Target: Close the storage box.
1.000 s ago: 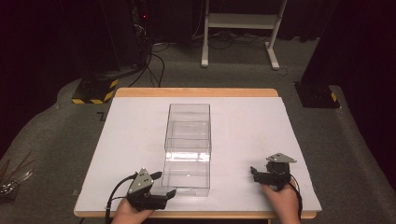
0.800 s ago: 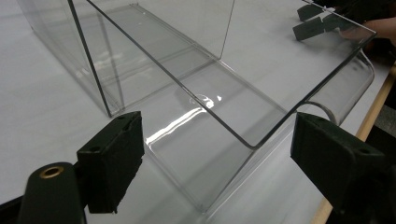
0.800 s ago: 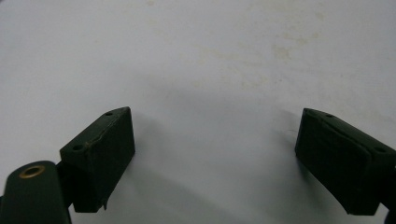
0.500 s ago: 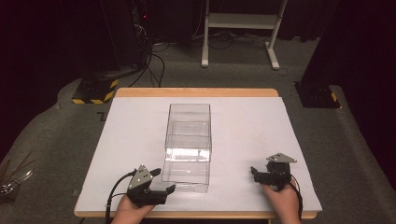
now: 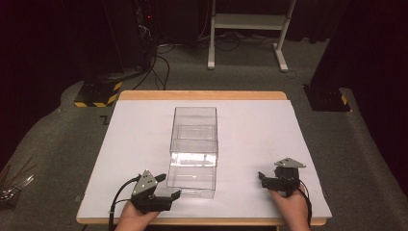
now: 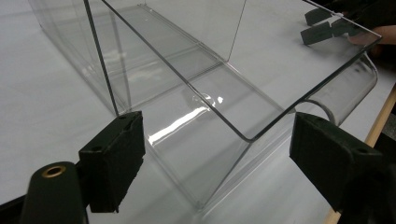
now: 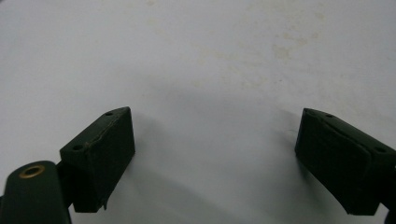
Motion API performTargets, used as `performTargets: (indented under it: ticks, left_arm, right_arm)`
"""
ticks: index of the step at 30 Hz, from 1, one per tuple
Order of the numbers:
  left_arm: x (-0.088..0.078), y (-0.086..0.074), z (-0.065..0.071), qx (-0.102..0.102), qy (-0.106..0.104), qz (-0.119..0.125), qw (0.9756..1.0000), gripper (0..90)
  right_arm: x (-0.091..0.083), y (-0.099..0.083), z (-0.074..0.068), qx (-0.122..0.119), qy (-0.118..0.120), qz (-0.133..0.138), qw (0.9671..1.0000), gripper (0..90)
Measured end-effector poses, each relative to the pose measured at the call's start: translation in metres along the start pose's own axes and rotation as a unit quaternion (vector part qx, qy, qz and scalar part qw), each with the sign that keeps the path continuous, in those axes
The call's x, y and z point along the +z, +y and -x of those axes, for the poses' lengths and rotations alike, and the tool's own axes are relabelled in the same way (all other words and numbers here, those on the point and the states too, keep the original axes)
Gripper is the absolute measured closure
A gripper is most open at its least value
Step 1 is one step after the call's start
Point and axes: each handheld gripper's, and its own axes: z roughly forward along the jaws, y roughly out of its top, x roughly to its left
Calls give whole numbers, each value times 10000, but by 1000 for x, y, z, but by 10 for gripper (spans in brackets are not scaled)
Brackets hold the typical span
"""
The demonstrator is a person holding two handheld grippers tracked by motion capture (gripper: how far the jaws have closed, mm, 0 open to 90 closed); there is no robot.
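A clear plastic box [image 5: 194,144] with an open top and an inner divider stands lengthwise in the middle of the white table top [image 5: 260,125]. My left gripper [image 5: 168,186] is open at the box's near left corner. In the left gripper view, my left gripper [image 6: 219,154] has its jaws on either side of the near end of the clear box [image 6: 196,93], not touching it. My right gripper [image 5: 263,179] rests near the front right of the table, apart from the box. In the right gripper view, my right gripper [image 7: 215,154] is open over the bare white surface [image 7: 210,56].
The table's wooden edge [image 5: 202,95] runs along the far side. On the carpet beyond are a black and yellow base [image 5: 98,94], cables [image 5: 159,62] and a white stand [image 5: 245,29]. Metal tools [image 5: 14,185] lie on the floor at left.
My left gripper has edged slightly toward the box's near corner. The box and my right gripper have stayed put.
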Motion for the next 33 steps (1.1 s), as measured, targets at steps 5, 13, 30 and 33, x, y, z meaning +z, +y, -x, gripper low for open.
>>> performTargets:
  ticks: [5,13,30,33]
  left_arm:
    - [0,0,0,-28,-22,1,10000,187]
    - [3,2,-1,-96,-7,38,9999,188]
    - [3,3,-4,-89,8,70,9999,194]
    - [3,3,-4,-78,15,67,9999,194]
  right_arm:
    - [0,0,0,-2,0,1,10000,117]
    - [0,0,0,-10,-3,6,10000,117]
    - [0,0,0,4,-2,-2,10000,117]
    - [0,0,0,-8,-5,5,10000,118]
